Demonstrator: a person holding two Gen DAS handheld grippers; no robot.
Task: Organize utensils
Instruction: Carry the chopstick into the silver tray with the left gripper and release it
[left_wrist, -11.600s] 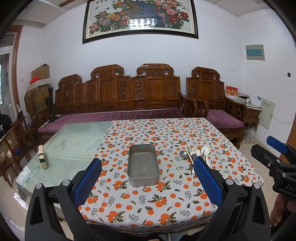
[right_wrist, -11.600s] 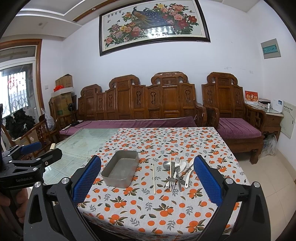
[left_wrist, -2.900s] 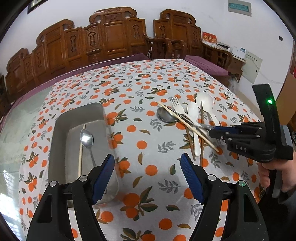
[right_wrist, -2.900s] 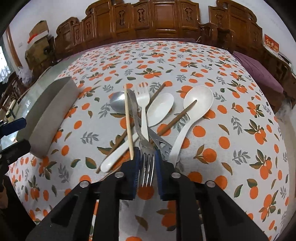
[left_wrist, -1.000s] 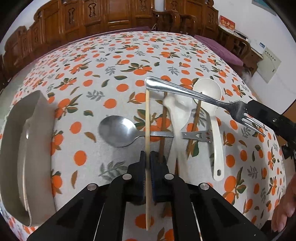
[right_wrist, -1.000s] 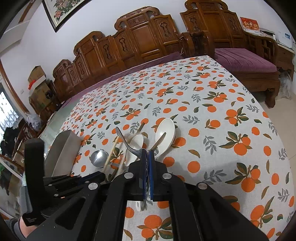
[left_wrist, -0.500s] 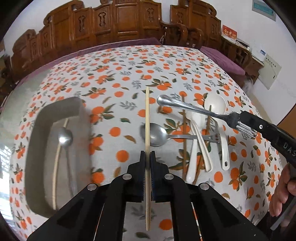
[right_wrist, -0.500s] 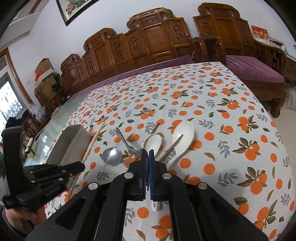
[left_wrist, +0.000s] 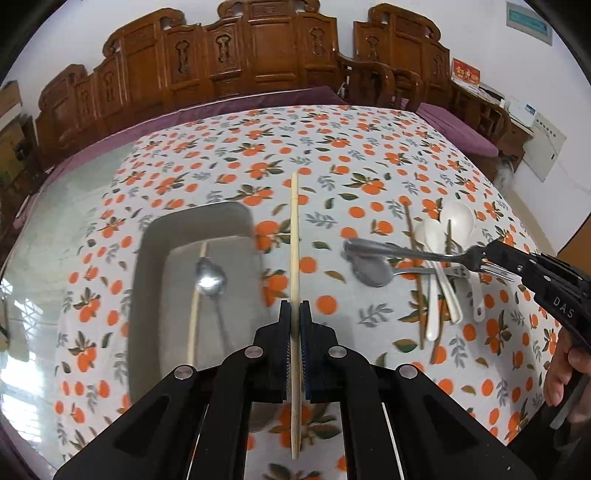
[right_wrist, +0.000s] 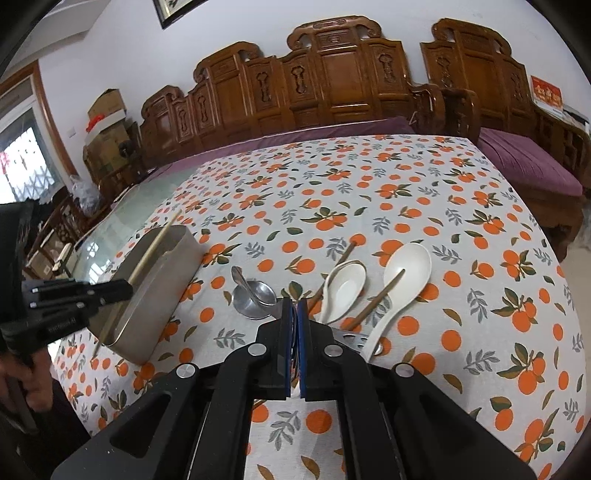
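Found the tray (left_wrist: 147, 236) furthest left on the table (left_wrist: 332, 155), long axis running away from the camera, with a spoon (left_wrist: 210, 277) and a pale stick (left_wrist: 195, 314) already lying lengthwise inside. Found the left tongs (left_wrist: 294, 308) just right of it, clenched on a chopstick (left_wrist: 294, 221) gripped partway along, the stick pointing straight ahead in line with the tongs and so near parallel to the tray's long side. Read that chopstick, in the left view, as hanging just beside the tray's right wall rather than over the opening; could not settle its height above the cloth. Judged the coming move a short sideways carry to the left, with little or no turning called for, stick and tray being already in line. Further right, noted a metal spoon (left_wrist: 369, 271), brown chopsticks (left_wrist: 415, 266) and white spoons (left_wrist: 458, 221) heaped on the cloth. Spotted the fork (left_wrist: 406, 253) raised above that heap, handle aimed left toward the tray, tine end pinched in the right tongs (right_wrist: 295, 306), clamped tight on it. Placed the right tongs well apart from the tray, with the left tongs and chopstick between. Judged the left hand the nearer and likely first to unload. Judged the fork, lying crosswise to the tray's long axis, in need of a turn before going in lengthwise.
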